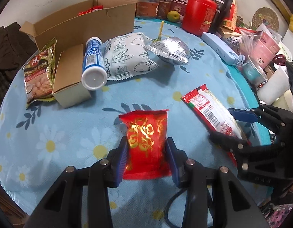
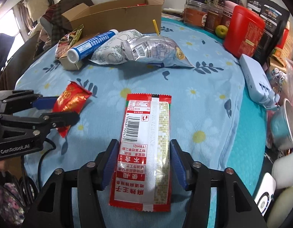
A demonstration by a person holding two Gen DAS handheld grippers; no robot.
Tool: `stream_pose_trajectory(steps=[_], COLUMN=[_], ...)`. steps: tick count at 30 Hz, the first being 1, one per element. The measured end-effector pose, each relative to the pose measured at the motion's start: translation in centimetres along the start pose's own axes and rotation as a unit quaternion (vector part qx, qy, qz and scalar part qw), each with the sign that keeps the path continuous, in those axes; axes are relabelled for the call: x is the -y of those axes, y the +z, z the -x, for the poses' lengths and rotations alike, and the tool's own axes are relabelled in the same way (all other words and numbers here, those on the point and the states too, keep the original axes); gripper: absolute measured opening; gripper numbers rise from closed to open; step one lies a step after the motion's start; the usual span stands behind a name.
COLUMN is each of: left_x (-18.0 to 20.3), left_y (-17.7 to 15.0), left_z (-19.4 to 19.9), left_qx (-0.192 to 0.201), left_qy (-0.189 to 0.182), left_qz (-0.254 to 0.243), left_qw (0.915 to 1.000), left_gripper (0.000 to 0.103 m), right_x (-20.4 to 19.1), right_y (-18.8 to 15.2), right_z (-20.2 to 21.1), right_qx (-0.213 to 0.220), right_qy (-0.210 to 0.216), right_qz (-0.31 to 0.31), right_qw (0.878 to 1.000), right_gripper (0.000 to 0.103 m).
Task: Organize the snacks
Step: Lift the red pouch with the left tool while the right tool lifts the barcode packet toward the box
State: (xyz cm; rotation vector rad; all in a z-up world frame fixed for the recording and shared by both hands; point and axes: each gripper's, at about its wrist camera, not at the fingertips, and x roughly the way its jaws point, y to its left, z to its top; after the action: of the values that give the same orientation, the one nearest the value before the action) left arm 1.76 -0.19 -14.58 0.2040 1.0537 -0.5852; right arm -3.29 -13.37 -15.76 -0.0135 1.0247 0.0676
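Red foil with gold lettering fills the middle of the left wrist view: a small red snack packet (image 1: 146,144) sits between the blue-padded fingers (image 1: 122,161) of the left gripper (image 1: 147,160), which are closed on its two sides. The packet is over the blue flowered cloth of the bench (image 1: 61,142). To the right, the right gripper (image 1: 234,127) has its fingers on either side of a long red-and-white snack bar (image 1: 211,112). Farther back lie a white printed bag (image 1: 127,58), a silver drink pouch (image 1: 170,50) with a yellow straw, and a blue-and-white tube (image 1: 93,64) resting on a small brown box (image 1: 70,77). A gold-and-red cereal packet (image 1: 40,72) leans just beside that box. Behind them stands an open cardboard box (image 1: 85,24) with something red inside. A red canister (image 1: 198,14) stands at the far edge among jars.

From the right wrist view, the long snack bar (image 2: 146,133) lies lengthwise between the right gripper's (image 2: 143,163) fingers (image 2: 111,161), barcode side up, flat on the cloth. The left pad touches its edge; whether the right pad presses on it cannot be told. At the left, the left gripper (image 2: 58,109) grips the red packet (image 2: 72,102). The tube (image 2: 93,43), white bag (image 2: 112,51), silver pouch (image 2: 156,49) and cardboard box (image 2: 116,17) sit beyond, with the red canister (image 2: 243,30) to the right.
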Motion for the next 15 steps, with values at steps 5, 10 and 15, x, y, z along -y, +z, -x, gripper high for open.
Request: stream_pose_trajectory(steps=[5, 10, 15], left_x=[0.5, 1.2, 0.7], left_y=[0.4, 0.4, 0.4], left_z=[-0.4, -0.7, -0.6], left_qx=[0.000, 0.003, 0.013], left_qy=[0.019, 0.034, 0.035], left_qz=[-0.016, -0.037, -0.022], left_qw=[0.9997, 0.9988, 0.9991], left_gripper=[0.046, 0.054, 0.046], right_x=[-0.4, -0.5, -0.6], right_y=[0.2, 0.2, 0.2], right_z=[-0.6, -0.7, -0.2], right_qx=[-0.002, 0.002, 0.012], right_qy=[-0.001, -0.007, -0.003], right_qz=[-0.002, 0.010, 0.022], right_qw=[1.000, 1.000, 1.000], right_gripper=[0.081, 0.080, 0.051])
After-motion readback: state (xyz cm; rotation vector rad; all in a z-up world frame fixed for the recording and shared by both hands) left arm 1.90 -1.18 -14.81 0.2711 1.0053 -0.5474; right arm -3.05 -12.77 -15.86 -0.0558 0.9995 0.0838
